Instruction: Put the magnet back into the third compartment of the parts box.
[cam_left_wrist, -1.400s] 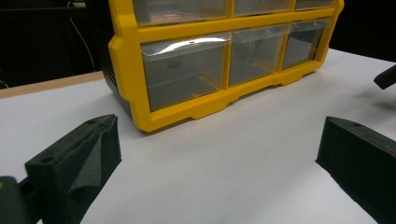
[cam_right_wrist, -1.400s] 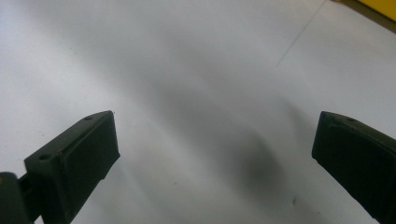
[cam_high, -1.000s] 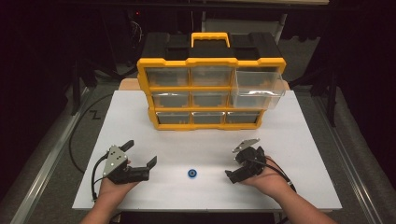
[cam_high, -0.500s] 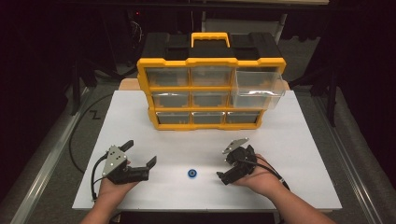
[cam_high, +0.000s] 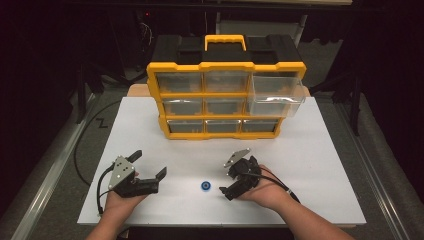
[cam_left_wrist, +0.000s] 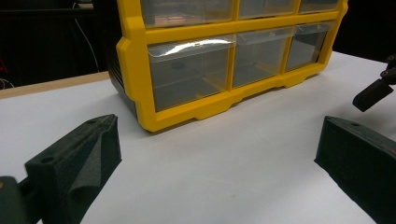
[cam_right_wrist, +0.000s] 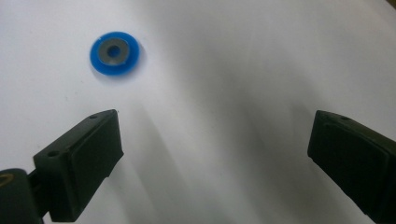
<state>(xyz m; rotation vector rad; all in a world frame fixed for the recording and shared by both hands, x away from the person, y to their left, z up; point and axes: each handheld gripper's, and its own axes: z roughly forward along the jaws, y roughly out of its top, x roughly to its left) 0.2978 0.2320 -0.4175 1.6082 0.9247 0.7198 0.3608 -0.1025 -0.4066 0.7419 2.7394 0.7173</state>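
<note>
Blue ring (cam_high: 205, 186), small and flat with a grey centre, is seen lying on the white table (cam_high: 320, 150) near its front edge, between the two grippers and touched by neither. At the left of the high view the left gripper (cam_high: 148, 165) is held low over the table in the person's left hand (cam_high: 120, 199), its jaws spread wide apart with nothing between them; in the left gripper view (cam_left_wrist: 219, 154) the same wide gap is seen, with bare table in it and the bottom row of clear drawers beyond. Well behind the ring, in the middle of the table, a yellow drawer cabinet (cam_high: 226, 100) with a black top and a yellow handle is stood upright; its upper right drawer (cam_high: 277, 92) is pulled partly out. To the right of the ring the right gripper (cam_high: 226, 186) is held in the right hand (cam_high: 265, 192), tilted down toward the table, just beside the ring. In the right gripper view (cam_right_wrist: 212, 149) its jaws are seen wide apart and empty, and the ring (cam_right_wrist: 114, 52) lies flat ahead of the left jaw, outside the gap.
</note>
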